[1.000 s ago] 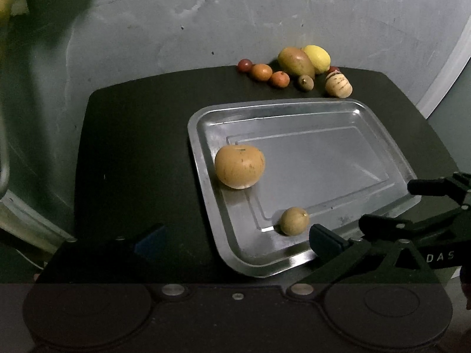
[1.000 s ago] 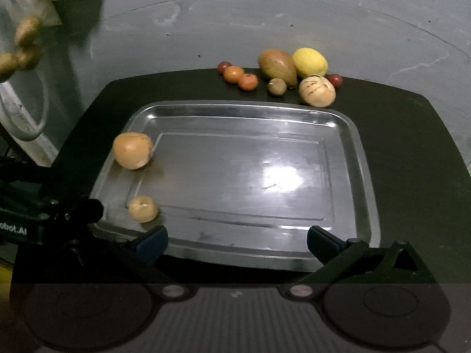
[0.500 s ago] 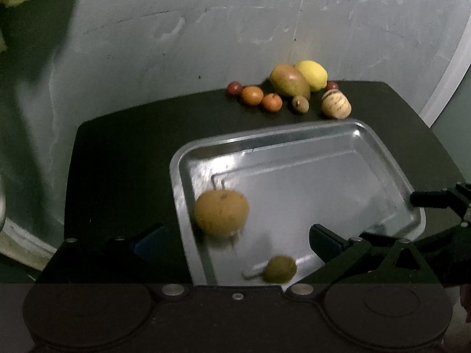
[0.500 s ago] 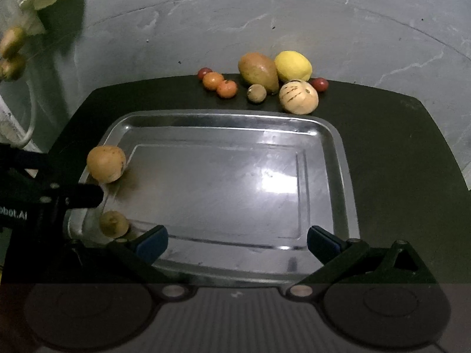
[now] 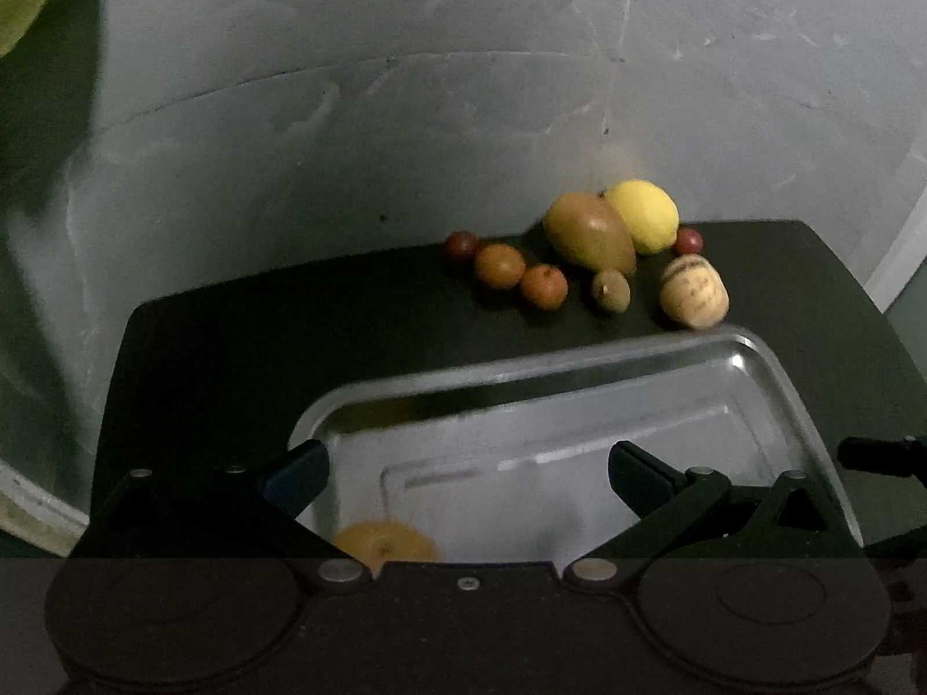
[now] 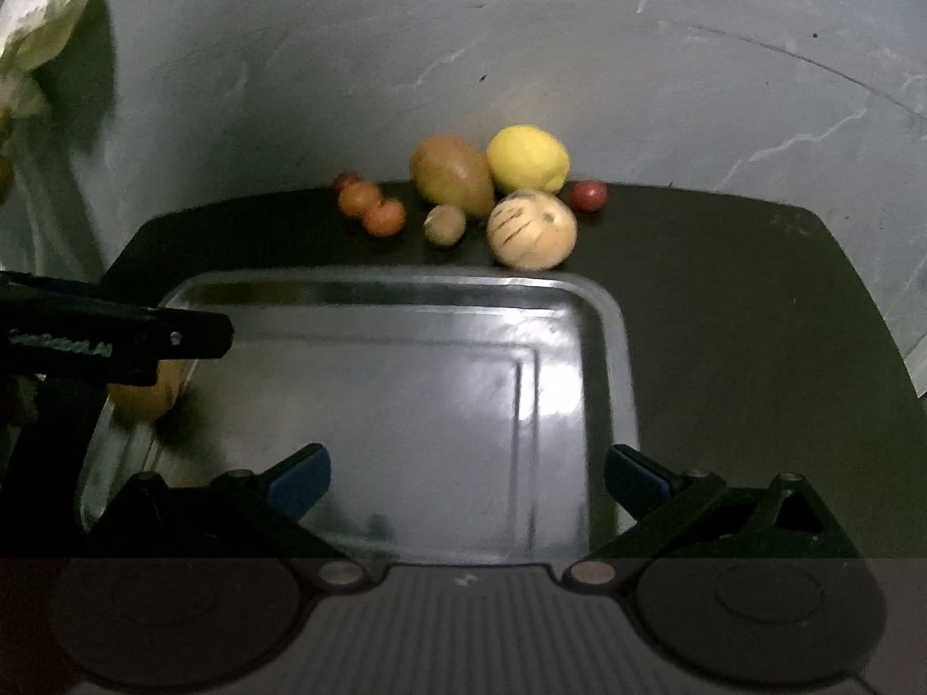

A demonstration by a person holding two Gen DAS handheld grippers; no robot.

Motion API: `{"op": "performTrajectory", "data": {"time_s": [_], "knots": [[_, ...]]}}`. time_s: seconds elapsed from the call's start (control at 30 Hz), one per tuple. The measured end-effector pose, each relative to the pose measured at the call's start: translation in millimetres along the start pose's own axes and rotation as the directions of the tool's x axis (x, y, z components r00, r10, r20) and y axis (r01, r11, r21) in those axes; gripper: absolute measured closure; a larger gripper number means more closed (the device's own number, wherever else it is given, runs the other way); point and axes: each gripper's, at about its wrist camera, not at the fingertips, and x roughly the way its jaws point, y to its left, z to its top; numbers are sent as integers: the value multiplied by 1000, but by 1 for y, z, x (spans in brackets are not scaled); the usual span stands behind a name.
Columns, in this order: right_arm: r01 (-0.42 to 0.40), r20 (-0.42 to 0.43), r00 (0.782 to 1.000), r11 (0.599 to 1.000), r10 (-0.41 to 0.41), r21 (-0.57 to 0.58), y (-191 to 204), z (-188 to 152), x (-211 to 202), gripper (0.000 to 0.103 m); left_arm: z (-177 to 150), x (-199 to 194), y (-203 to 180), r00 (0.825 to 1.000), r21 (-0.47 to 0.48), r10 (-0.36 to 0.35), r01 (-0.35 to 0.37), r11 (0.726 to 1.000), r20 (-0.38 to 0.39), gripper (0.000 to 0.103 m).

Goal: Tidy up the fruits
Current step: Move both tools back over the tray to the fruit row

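A dark rounded table [image 6: 724, 301] carries a shiny rectangular metal tray [image 6: 608, 347], its near edge hidden behind both tools. The left gripper [image 5: 466, 478] and right gripper [image 6: 466, 475] gape wide, empty. A round tan fruit [image 5: 385, 541] lies in the tray's left end, half hidden. A striped cream melon [image 6: 532, 230] sits just beyond the tray, among blurred smaller fruits
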Motion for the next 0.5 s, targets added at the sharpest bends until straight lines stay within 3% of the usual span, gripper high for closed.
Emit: {"op": "performTrajectory", "data": {"time_s": [0.3,0.5], "knots": [[15,87,996,999,-18,36,-35,29,13,0,38,39,-12,998,-54,56,-56,997,3,1],[3,112,994,1000,-6,27,-48,50,31,0,58,64,-15,999,-142,38,-41,989,-21,1]]}}
